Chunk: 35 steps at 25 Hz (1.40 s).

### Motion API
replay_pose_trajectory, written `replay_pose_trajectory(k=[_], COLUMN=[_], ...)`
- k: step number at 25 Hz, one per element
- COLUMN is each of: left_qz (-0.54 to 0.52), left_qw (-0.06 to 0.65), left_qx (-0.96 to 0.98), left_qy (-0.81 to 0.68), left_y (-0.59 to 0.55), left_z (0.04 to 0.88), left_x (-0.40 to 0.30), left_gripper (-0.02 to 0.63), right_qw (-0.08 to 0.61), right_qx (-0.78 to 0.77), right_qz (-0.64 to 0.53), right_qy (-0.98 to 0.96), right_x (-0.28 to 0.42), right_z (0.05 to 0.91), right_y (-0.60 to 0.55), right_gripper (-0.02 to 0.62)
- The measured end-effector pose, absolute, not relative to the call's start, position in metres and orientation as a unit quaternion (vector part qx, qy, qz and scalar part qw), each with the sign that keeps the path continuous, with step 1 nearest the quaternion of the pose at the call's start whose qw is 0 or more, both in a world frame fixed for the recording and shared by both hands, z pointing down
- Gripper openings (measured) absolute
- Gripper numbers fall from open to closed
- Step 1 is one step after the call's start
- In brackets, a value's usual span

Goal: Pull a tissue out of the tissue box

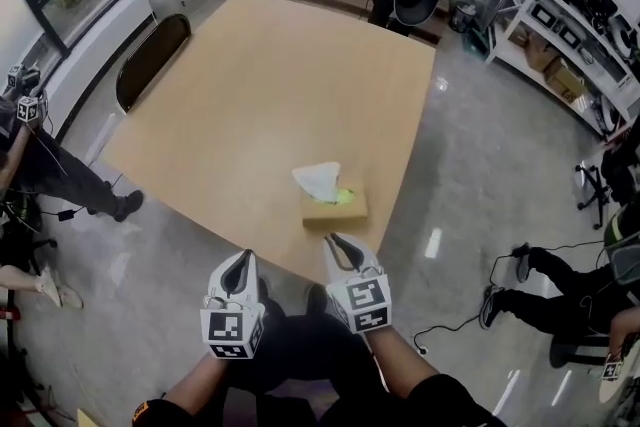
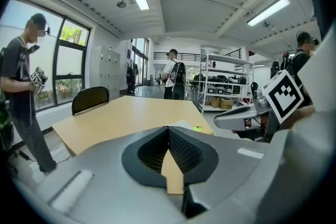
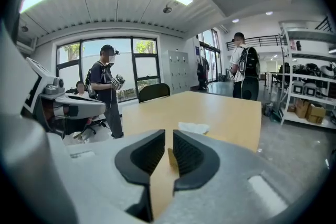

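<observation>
The pull has not begun: the tissue box (image 1: 335, 208) sits just below frame centre at the table's (image 1: 250, 95) near edge, its white tissue (image 1: 318, 180) standing up from the slot, while the left gripper (image 1: 239, 263), clenched empty, and the right gripper (image 1: 341, 244), slightly parted on nothing, hover short of it.

The worktop (image 1: 250, 85) has a smooth, matt, light wood-look surface. The tissue box (image 1: 335, 208) is plain tan cardboard. The tissue (image 1: 318, 180) is soft, crumpled white paper. The floor (image 1: 470, 145) is glossy grey. The right gripper (image 3: 169, 139) has matt black ribbed fingers (image 3: 190, 156) in smooth grey plastic shells.
</observation>
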<state>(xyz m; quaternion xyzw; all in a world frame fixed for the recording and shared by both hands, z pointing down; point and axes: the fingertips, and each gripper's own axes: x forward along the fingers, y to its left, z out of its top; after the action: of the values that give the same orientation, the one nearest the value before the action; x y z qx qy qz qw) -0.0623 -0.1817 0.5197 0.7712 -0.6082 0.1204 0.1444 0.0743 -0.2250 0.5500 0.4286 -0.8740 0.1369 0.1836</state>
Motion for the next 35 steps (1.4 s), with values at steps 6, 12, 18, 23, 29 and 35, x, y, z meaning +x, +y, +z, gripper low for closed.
replay_pose_trajectory(k=[6, 12, 18, 23, 29, 35], left_qz=[0.123, 0.120, 0.113, 0.112, 0.113, 0.112], left_qw=[0.154, 0.151, 0.151, 0.156, 0.162, 0.166], left_qx=[0.789, 0.827, 0.853, 0.865, 0.877, 0.884], left_qy=[-0.582, -0.528, -0.486, -0.463, -0.439, -0.422], left_y=[-0.221, -0.282, -0.321, -0.340, -0.361, -0.374], left_z=[0.518, 0.514, 0.514, 0.522, 0.524, 0.533], left_x=[-0.066, -0.070, -0.064, -0.061, -0.055, -0.048], left_gripper=[0.018, 0.018, 0.018, 0.018, 0.018, 0.018], right_qw=[0.219, 0.266, 0.306, 0.346, 0.369, 0.390], right_qx=[0.457, 0.498, 0.512, 0.506, 0.499, 0.492], right_qz=[0.143, 0.162, 0.191, 0.212, 0.232, 0.232], right_qy=[-0.850, -0.809, -0.780, -0.761, -0.749, -0.743], right_x=[0.071, 0.069, 0.071, 0.077, 0.071, 0.068], right_z=[0.556, 0.575, 0.602, 0.631, 0.643, 0.659], right_y=[-0.266, -0.309, -0.335, -0.339, -0.342, -0.344], right_gripper=[0.052, 0.066, 0.077, 0.092, 0.100, 0.070])
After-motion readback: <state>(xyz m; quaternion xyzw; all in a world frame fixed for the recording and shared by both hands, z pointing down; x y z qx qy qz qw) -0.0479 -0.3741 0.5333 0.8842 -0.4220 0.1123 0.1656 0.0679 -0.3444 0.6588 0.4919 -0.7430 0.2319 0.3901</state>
